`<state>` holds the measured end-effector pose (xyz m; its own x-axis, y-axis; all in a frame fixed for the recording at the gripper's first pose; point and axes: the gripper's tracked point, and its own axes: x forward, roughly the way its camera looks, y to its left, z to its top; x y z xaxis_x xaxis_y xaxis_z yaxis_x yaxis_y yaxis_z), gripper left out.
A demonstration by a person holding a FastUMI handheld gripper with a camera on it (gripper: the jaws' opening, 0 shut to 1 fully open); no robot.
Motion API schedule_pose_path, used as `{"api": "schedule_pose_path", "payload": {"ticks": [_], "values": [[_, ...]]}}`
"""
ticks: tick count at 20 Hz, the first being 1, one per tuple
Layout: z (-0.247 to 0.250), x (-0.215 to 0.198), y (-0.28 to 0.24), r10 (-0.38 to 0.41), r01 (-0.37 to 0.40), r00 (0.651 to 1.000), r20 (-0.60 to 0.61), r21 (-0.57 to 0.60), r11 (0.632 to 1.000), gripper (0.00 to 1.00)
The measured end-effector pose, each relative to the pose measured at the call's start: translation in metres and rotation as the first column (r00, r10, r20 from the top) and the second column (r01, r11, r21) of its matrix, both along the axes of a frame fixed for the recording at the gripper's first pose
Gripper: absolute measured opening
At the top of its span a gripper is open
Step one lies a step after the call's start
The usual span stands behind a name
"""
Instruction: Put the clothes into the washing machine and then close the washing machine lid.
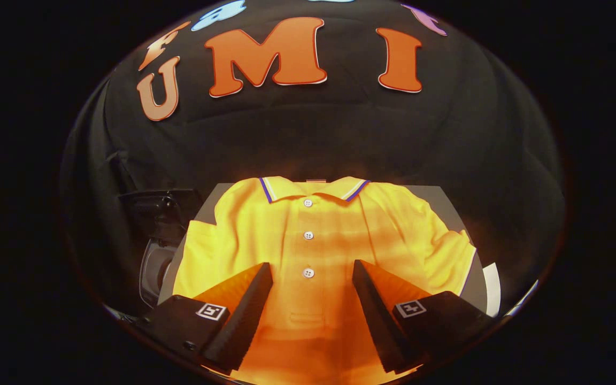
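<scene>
Gripper over the shirt, nothing grasped

The gripper (312,272) hangs released above the yellow shirt (318,235) spread flat on the bench (447,206); its button line runs straight ahead between the fingers.

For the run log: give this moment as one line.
phase: approach | claw: open, over shirt placket, nothing held | yellow polo shirt: spread flat on grey board, buttoned | washing machine: beside board, lid state unclear

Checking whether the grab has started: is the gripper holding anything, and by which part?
Nothing is held. The gripper is open above the yellow polo shirt, fingers either side of its button placket.
</scene>
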<state>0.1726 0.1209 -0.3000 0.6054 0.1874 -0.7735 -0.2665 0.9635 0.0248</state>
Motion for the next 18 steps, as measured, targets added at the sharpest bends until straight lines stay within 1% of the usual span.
{"api": "schedule_pose_path", "payload": {"ticks": [3,5,6,7,8,9,10,11,12,13,14,16,18], "values": [[-0.001,-0.001,0.007,0.051,-0.051,0.998,-0.023,0.009,0.999,0.86],[-0.003,-0.001,0.01,0.05,-0.05,0.998,-0.044,0.001,0.999,0.7],[-0.001,-0.003,0.009,0.034,-0.033,0.997,-0.066,0.004,0.999,0.69],[-0.002,-0.003,0.01,0.016,-0.016,0.996,-0.084,0.007,1.0,0.56],[-0.002,-0.001,0.009,0.017,-0.017,0.995,-0.098,0.0,1.0,0.5],[-0.004,-0.001,0.008,0.004,-0.004,0.994,-0.11,0.001,1.0,0.48],[0.0,-0.002,0.01,0.014,-0.014,0.995,-0.103,0.007,1.0,0.26],[-0.001,-0.002,0.011,0.022,-0.022,0.996,-0.089,0.008,1.0,0.26],[-0.001,0.0,0.011,0.025,-0.023,0.998,-0.059,0.024,0.999,0.14],[-0.001,0.001,0.012,0.025,-0.024,0.999,-0.03,0.048,0.999,0.1],[0.002,-0.002,0.011,0.029,-0.029,1.0,0.009,0.077,0.997,0.09],[0.004,-0.002,0.009,-0.019,0.007,0.997,0.073,0.158,0.987,0.08],[0.016,-0.005,0.008,-0.05,0.011,0.984,0.17,0.221,0.975,0.08]]}}
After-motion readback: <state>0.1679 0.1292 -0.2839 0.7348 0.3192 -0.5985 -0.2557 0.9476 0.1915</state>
